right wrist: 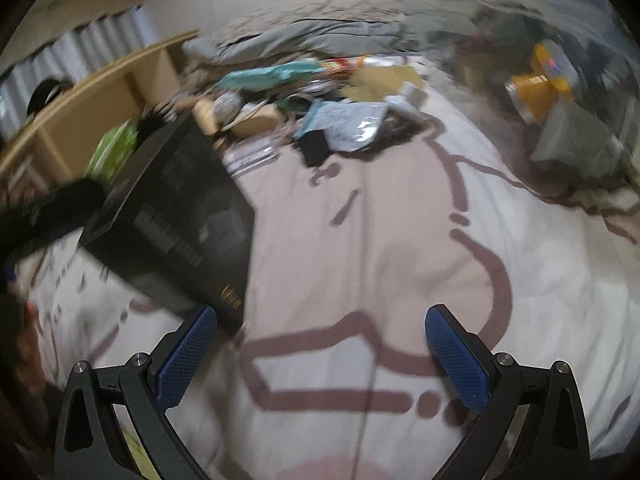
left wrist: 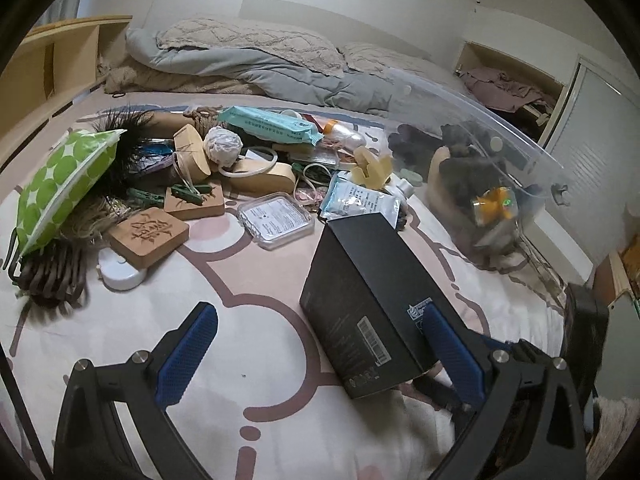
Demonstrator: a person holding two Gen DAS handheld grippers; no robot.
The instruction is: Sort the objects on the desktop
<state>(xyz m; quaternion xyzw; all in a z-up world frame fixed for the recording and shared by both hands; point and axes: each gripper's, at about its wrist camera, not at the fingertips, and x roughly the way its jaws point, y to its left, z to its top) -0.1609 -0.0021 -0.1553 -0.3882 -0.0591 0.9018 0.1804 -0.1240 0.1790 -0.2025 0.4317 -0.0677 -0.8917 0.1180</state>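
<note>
Bedding with a pale pink and white cartoon-print sheet [left wrist: 260, 292] serves as the work surface, with a grey quilt bunched at the far end. Across the far half lies a heap of small things: a green dotted pouch [left wrist: 60, 188] at the left, wooden blocks [left wrist: 150, 236], a clear plastic case [left wrist: 276, 220], and a teal packet [left wrist: 272, 124]. A clear storage bin [left wrist: 492, 184] sits at the right, already holding some items.

A black box [left wrist: 368, 304] lies near, propped at a tilt. The left tool [left wrist: 320, 344] is spread wide; its right pad [left wrist: 452, 356] touches the box's near right edge, the left pad well apart. The right tool [right wrist: 320, 352], also spread wide and empty, hovers just right of the box; its view is motion-blurred.

To lift the box well, centre it between the pads before closing, grip across its narrow width, then carry it level toward the bin.
</note>
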